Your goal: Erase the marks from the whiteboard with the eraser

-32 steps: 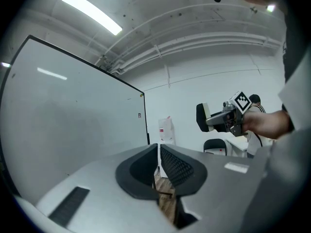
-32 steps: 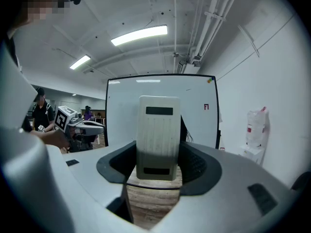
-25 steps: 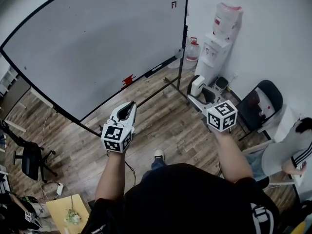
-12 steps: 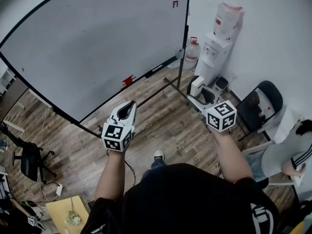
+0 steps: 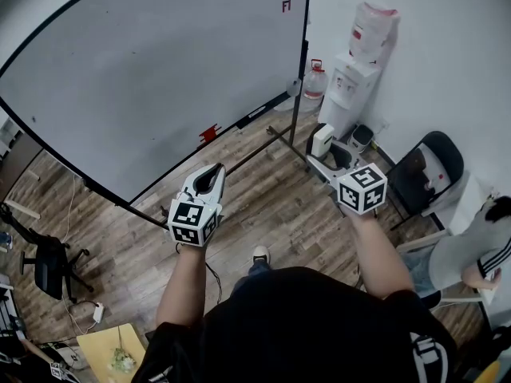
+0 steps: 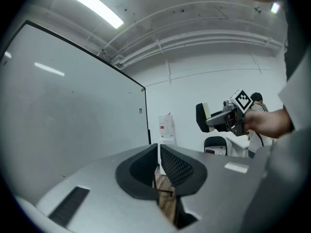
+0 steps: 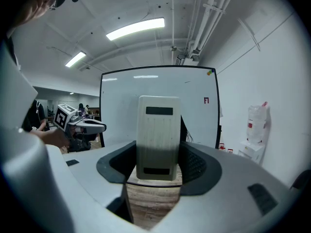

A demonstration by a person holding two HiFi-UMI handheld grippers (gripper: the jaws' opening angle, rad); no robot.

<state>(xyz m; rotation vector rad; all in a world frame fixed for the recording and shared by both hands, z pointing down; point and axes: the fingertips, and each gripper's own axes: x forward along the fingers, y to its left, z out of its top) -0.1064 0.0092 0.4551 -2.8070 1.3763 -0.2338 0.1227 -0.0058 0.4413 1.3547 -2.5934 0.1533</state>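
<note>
Left claw (image 5: 212, 174) closed, right claw (image 5: 326, 152) clamped.

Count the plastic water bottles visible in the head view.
2. One large plastic water bottle sits atop the white water dispenser; a smaller red-capped bottle stands on the wooden floor beside it. Others may be hidden.

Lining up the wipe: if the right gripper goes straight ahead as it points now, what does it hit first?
Probably the large white whiteboard, met by the pale rectangular eraser in the right gripper; the small red mark lies up-right of that line.

Water dispenser (image 5: 348, 94), black chair (image 5: 447, 152)
</note>
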